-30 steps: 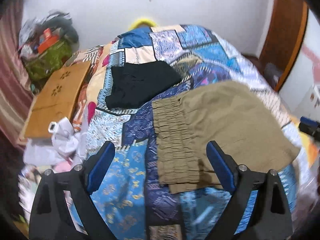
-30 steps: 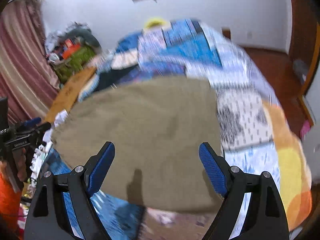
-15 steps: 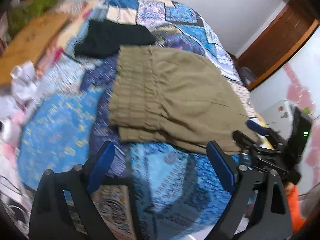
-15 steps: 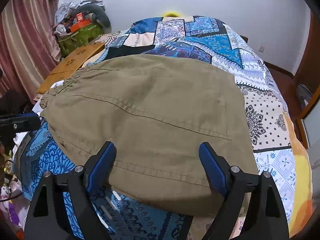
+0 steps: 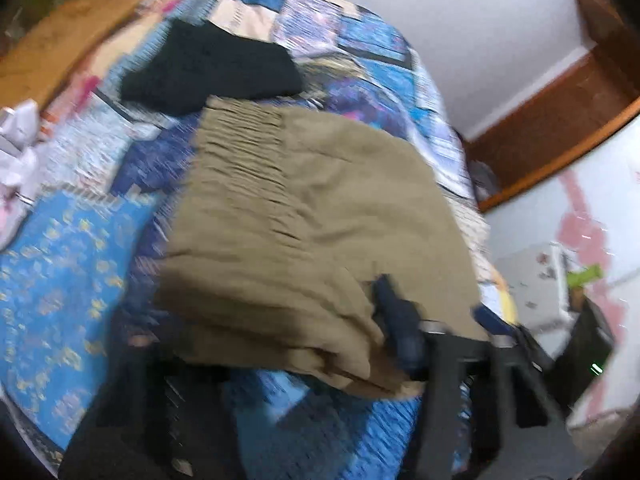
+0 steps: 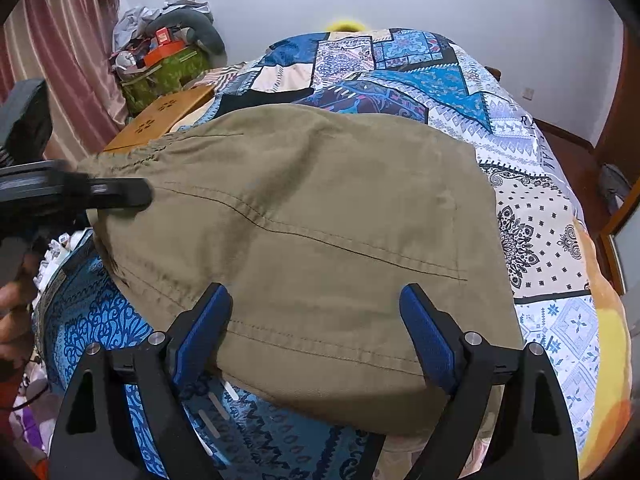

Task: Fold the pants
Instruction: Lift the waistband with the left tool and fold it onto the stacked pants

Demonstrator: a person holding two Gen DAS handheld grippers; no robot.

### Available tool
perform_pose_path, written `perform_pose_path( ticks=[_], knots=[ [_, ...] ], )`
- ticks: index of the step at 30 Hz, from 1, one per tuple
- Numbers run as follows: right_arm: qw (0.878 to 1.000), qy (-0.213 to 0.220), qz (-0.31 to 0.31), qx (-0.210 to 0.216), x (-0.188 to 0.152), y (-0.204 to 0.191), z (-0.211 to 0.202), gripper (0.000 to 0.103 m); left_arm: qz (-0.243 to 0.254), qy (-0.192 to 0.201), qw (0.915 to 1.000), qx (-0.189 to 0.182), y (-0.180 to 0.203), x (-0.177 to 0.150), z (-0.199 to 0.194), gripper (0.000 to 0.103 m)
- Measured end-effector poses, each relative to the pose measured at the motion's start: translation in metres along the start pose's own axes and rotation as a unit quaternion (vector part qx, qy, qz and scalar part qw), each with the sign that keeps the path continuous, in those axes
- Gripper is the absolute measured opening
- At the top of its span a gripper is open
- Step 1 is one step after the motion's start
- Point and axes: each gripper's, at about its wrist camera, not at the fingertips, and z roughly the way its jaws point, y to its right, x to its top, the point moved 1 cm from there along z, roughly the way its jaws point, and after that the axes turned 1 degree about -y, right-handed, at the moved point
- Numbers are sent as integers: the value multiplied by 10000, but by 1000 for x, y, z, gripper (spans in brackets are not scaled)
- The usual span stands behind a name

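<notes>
Olive-khaki pants (image 6: pixel 312 220) lie folded flat on the patchwork bed, elastic waistband to the left. The right gripper (image 6: pixel 316 332) is open, its blue pads straddling the near hem, low over the cloth. The left gripper (image 6: pixel 120 194) shows at the left edge of the right wrist view, touching the waistband end. The left wrist view is heavily blurred: the pants (image 5: pixel 304 216) fill its middle, my own left fingers are a dark smear at the bottom, and the right gripper (image 5: pixel 444 332) is at the far hem.
A black folded garment (image 5: pixel 212 68) lies beyond the waistband. A wooden board (image 6: pixel 160 120) and a pile of clutter (image 6: pixel 168 56) stand left of the bed. Wooden door frame (image 6: pixel 616 184) at right.
The left gripper has swung down onto the waistband end, and its view has blurred. The right gripper has closed in on the near hem, still open.
</notes>
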Motion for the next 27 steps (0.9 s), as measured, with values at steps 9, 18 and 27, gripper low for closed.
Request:
perform_pose_path(
  ticks=[9,18,27],
  knots=[
    [9989,100,451,-74,3,26,-21,85,840,893,9871,1027,12,3,-36,34],
    [9971,-55,725,-223,-16,47,-25,85,1899,2292,9157,2701,37,13,-97,33],
    [9957,-99,920,16,-18,50,-19,85,2677,2170,9213,1800,98,11,-95,33]
  ],
)
